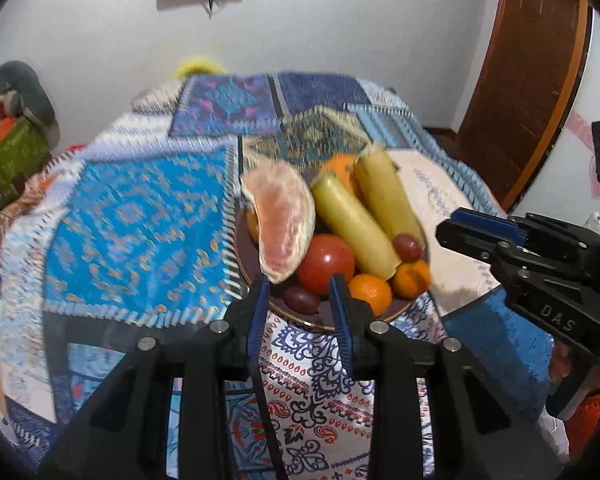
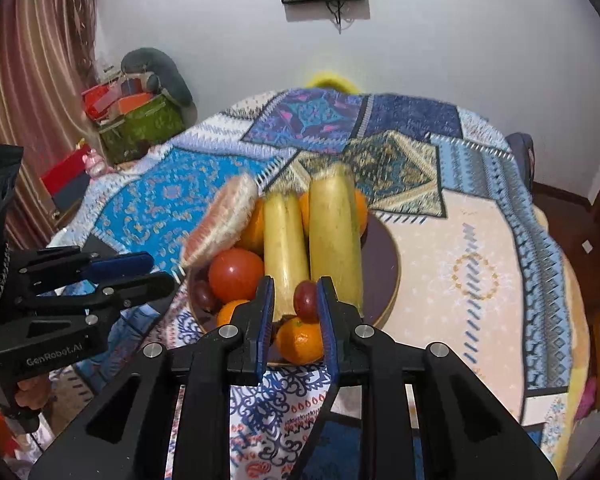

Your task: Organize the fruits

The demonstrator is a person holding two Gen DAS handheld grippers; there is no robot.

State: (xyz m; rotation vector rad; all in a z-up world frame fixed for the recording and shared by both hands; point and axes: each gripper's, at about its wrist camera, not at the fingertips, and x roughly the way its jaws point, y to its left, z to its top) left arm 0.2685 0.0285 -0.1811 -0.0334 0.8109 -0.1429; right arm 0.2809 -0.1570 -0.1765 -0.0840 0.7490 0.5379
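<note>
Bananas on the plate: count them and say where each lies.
2. The left banana lies beside the tomato; the right banana lies alongside it toward the bare side of the plate. Others may hide beneath.

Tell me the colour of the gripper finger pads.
Blue, ribbed pads; clearest in the right wrist view.

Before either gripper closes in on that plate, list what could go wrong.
1. The pomelo wedge leans on the pile at the plate's left edge; a nudge to the tomato under it could tip it onto the cloth.
2. The grape sits loose between the bananas and a tangerine, right ahead of the right gripper; its open jaws might bruise it or send it rolling.
</note>
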